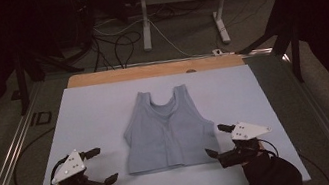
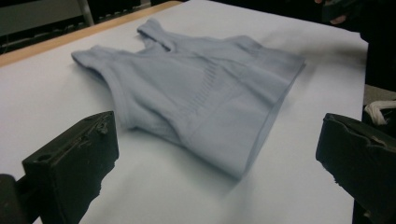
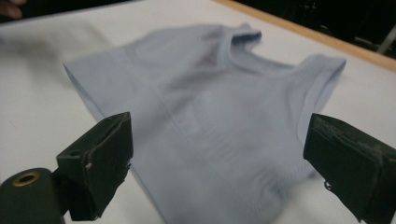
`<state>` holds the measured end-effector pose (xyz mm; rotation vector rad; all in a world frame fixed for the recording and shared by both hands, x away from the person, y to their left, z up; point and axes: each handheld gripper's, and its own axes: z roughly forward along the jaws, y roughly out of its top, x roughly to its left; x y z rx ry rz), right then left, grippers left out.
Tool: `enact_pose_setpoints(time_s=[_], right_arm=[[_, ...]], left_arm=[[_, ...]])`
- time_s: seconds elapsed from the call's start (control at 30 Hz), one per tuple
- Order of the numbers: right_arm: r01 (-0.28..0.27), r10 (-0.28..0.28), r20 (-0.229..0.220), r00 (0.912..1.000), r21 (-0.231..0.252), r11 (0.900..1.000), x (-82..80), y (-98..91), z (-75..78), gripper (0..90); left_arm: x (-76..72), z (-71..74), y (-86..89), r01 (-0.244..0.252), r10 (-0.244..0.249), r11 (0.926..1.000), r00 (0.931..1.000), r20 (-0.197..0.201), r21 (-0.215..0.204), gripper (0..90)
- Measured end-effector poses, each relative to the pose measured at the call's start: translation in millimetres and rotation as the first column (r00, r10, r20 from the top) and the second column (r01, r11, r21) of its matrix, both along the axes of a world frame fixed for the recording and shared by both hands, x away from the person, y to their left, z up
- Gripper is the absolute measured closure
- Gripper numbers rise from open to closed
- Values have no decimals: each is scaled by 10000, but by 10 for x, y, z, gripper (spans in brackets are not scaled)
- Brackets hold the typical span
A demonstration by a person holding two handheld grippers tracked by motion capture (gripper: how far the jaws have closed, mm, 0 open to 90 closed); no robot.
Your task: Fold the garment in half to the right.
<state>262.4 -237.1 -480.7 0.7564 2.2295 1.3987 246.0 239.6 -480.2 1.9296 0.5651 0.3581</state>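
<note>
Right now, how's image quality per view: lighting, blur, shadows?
High view: dim, room behind nearly black, the pale top readable on the lit table sheet. Left gripper view: top fairly sharp, soft shadow under its hem, near jaws of the left hand-held gripper slightly soft. Right gripper view: fabric blurred, ribbing washed out; right hand-held gripper open.

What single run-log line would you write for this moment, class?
garment: pale blue ribbed fabric tank top flat on white table sheet | left gripper: open, beside hem, apart | right gripper: open, at hem corner
</note>
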Motion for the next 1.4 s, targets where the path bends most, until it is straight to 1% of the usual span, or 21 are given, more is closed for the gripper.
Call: enact_pose_setpoints(time_s=[0.07, 0.13, 0.17, 0.23, 0.33, 0.4, 0.47, 0.6, 0.63, 0.7, 0.73, 0.87, 0.9, 0.93, 1.03, 1.07, 1.13, 1.17, 1.27, 1.3, 1.4], right_arm=[[100, -97, 253, 9996, -108, 9999, 24, 13, 79, 84], [112, -107, 378, 9992, -136, 9998, 64, 30, 147, 84], [89, -83, 436, 9990, -154, 9998, 86, 42, 177, 84], [16, -2, 524, 9986, -265, 9996, 119, 77, 239, 84], [-93, 117, 750, 9971, -315, 9995, 183, 116, 319, 84], [-188, 205, 804, 9965, -223, 9996, 230, 144, 366, 84], [-230, 258, 893, 9957, -326, 9992, 282, 175, 405, 84], [-346, 361, 870, 9956, -190, 9992, 389, 254, 469, 85], [-428, 443, 909, 9949, -180, 9989, 419, 275, 483, 85], [-493, 501, 845, 9952, -123, 9987, 473, 326, 507, 84], [-555, 561, 859, 9947, -101, 9984, 502, 350, 518, 85], [-712, 712, 841, 9939, -28, 9975, 629, 467, 570, 84], [-737, 738, 834, 9938, -44, 9973, 662, 499, 582, 85], [-784, 785, 846, 9933, -44, 9969, 685, 521, 591, 84], [-896, 903, 843, 9923, -119, 9959, 759, 584, 612, 84], [-923, 932, 845, 9921, -150, 9956, 784, 604, 621, 84], [-1009, 1019, 832, 9913, -164, 9948, 835, 639, 639, 84], [-1043, 1053, 844, 9909, -163, 9944, 856, 652, 645, 85], [-1171, 1180, 846, 9894, -160, 9930, 931, 717, 665, 84], [-1192, 1204, 878, 9888, -185, 9927, 951, 738, 671, 85], [-1275, 1284, 880, 9878, -157, 9917, 1006, 802, 681, 84]], left_arm=[[12, 36, -19, 82, -82, 10000, 10000, 46, 28, 3], [30, 67, -31, 62, -62, 10000, 10000, 35, -51, 3], [36, 81, -40, 102, -102, 9999, 9999, -25, -116, 3], [40, 110, -66, 144, -144, 9999, 9999, 24, 5, 4], [61, 147, -91, 201, -201, 9998, 9998, -6, -27, 3], [73, 172, -106, 239, -239, 9997, 9997, -5, 22, 3], [87, 190, -121, 247, -247, 9997, 9997, 6, 55, 3], [115, 218, -150, 149, -148, 9996, 9999, -71, 234, 3], [120, 223, -157, 139, -137, 9996, 9999, -59, 249, 3], [132, 235, -171, 97, -94, 9997, 9999, -121, 235, 3], [137, 249, -188, 119, -116, 9993, 9999, -91, 340, 3], [162, 274, -213, 43, -38, 9996, 9999, -161, 294, 4], [162, 274, -213, 43, -38, 9996, 9999, -161, 294, 3], [169, 282, -230, 29, -23, 9993, 9999, -158, 379, 3], [177, 290, -245, -20, 28, 9993, 9997, -239, 360, 3], [180, 298, -267, -29, 39, 9991, 9997, -240, 429, 3], [182, 302, -287, -123, 136, 9982, 9997, -209, 595, 3], [183, 301, -300, -249, 262, 9972, 9995, -169, 702, 3], [183, 292, -345, -450, 464, 9958, 9988, -153, 797, 3], [183, 292, -345, -450, 464, 9958, 9988, -153, 797, 4], [200, 284, -399, -539, 565, 9958, 9978, -341, 734, 3]])
